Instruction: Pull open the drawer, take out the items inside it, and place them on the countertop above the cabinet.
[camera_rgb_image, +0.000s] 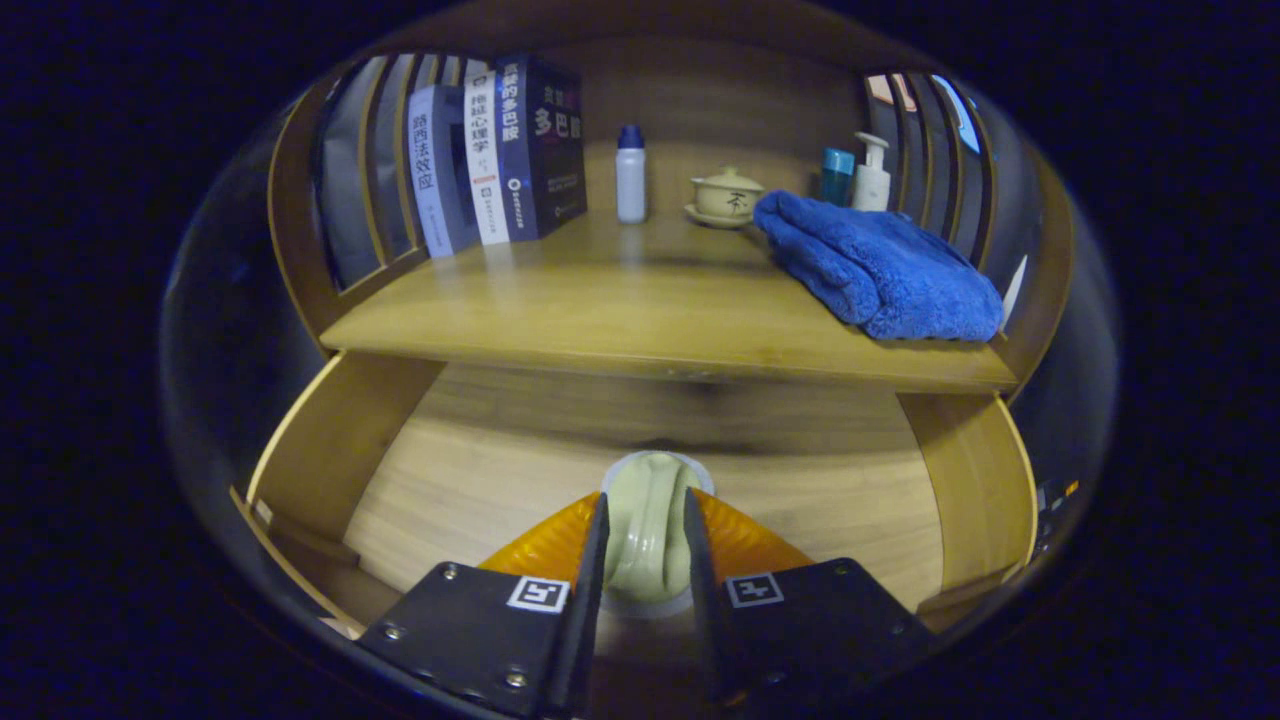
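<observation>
Between our gripper's (645, 545) two fingers sits a pale green ceramic piece (648, 535), probably a small lid or cup with a raised ridge running straight away from us along the line of the fingers. Both fingers press against its flanks, so we read the claw as clenched on it. A whitish rim shows beneath the piece, at its far end and again near the fingertips' base, though we cannot tell whether that is a saucer or part of the same object.

We are working inside the pulled-out drawer (330, 450), its wooden side walls rising on either side of us. The piece lies near the middle of the drawer floor, closer to the front than to the back, and whether it is already lifted clear of the floor we cannot say.

Directly above and beyond the fingers runs the front edge of the counter (640, 310). That is the relation our next move turns on: the goal surface lies up and forward, so we judge that the claw must rise past that edge before travelling in. Bare counter waits in the middle, just behind the front edge. Books (495, 150) stand at the back left corner, a blue towel (875, 265) fills the right side, and a small bottle (631, 172) and a lidded teacup (727, 195) sit along the back.
</observation>
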